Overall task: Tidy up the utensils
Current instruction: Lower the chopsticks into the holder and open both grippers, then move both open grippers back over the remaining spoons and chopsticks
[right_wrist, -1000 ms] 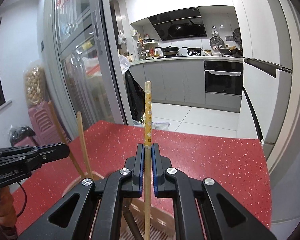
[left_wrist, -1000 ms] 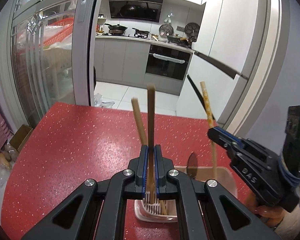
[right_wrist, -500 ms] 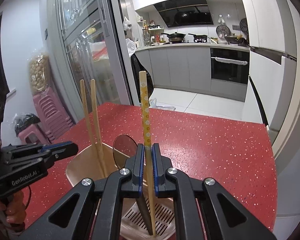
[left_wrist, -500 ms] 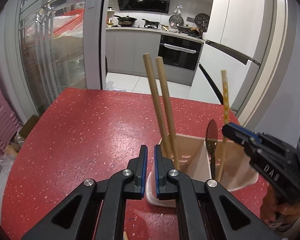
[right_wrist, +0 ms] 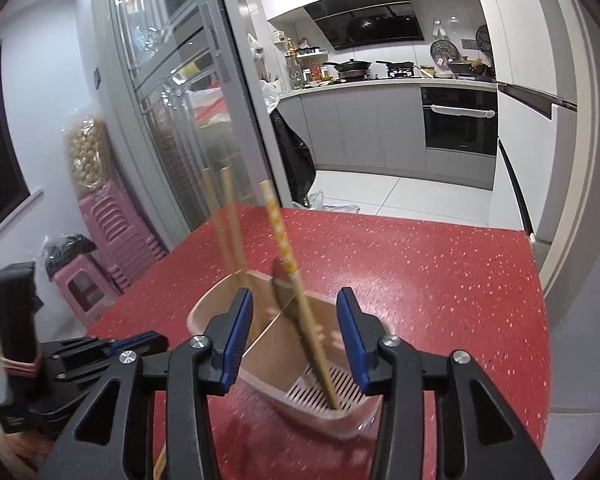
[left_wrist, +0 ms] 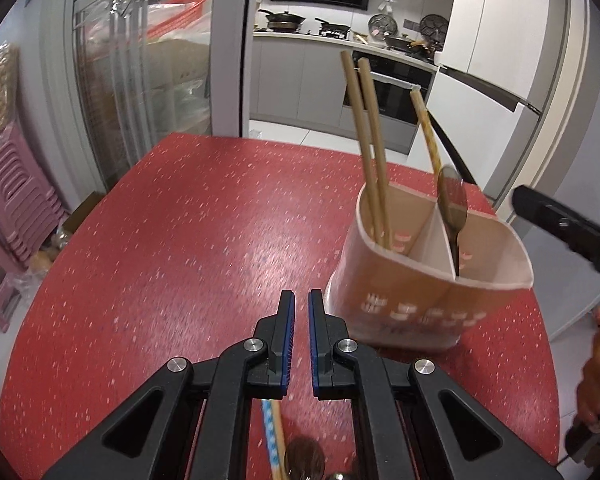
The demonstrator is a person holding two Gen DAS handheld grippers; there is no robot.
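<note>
My left tongs (left_wrist: pixel 301 320), pressed together and empty, hover over the red speckled table's (left_wrist: pixel 188 240) near edge, where a blue-patterned chopstick (left_wrist: pixel 271 440) lies lengthwise beneath them. My right tongs (right_wrist: pixel 296 344) have just spread, releasing the yellow patterned chopstick (right_wrist: pixel 296 292) into the beige divided holder (right_wrist: pixel 356 420).

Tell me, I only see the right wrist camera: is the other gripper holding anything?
Observer: No. The left gripper is shut, with nothing between its fingers.
Operator: What's the dark thing behind the flowery chopstick?
Observer: A spoon, standing bowl-up by the divider of the holder.
Operator: Is anything left to tidy?
Observer: Yes. A blue-patterned chopstick and another spoon lie on the red table beneath the left gripper.
</note>
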